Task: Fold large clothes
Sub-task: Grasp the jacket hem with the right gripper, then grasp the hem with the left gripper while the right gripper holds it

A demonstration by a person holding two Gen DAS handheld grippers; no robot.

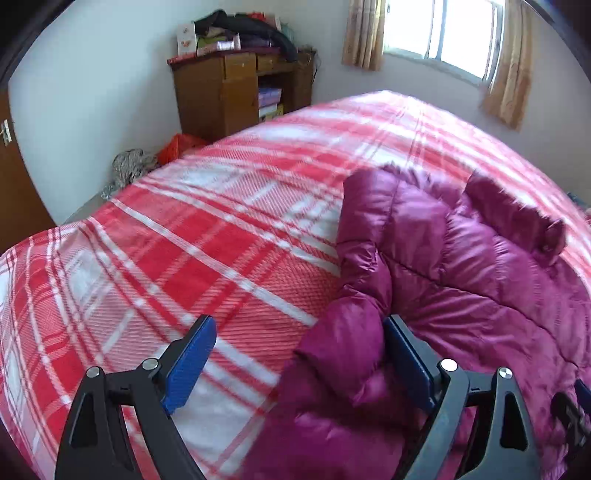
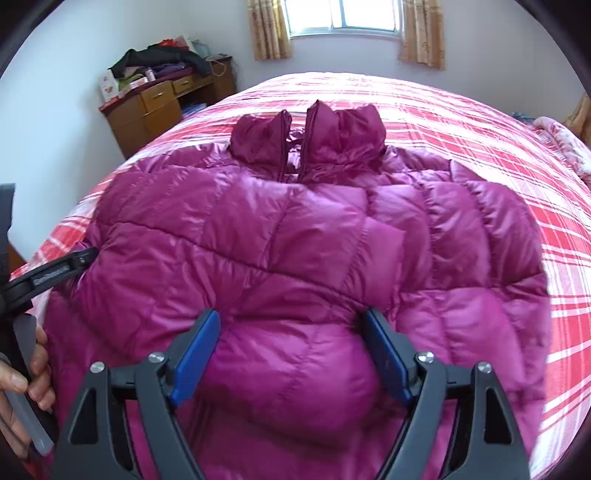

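A magenta quilted puffer jacket [image 2: 314,236] lies spread on the bed, collar [image 2: 306,136] toward the window. My right gripper [image 2: 291,325] is open over the jacket's lower middle, with puffy fabric bulging between its blue pads [image 2: 195,358]. My left gripper [image 1: 299,332] is open at the jacket's left edge [image 1: 424,258], a fold of sleeve fabric lying between its jaws against the right pad [image 1: 406,362]. The left gripper also shows at the left of the right wrist view [image 2: 55,273], held by a hand [image 2: 22,384].
The bed carries a red and white plaid blanket [image 1: 184,240]. A wooden desk [image 1: 236,88] piled with clothes and boxes stands against the far wall. A curtained window [image 2: 343,14] is behind the bed. Red and grey items [image 1: 147,158] lie on the floor.
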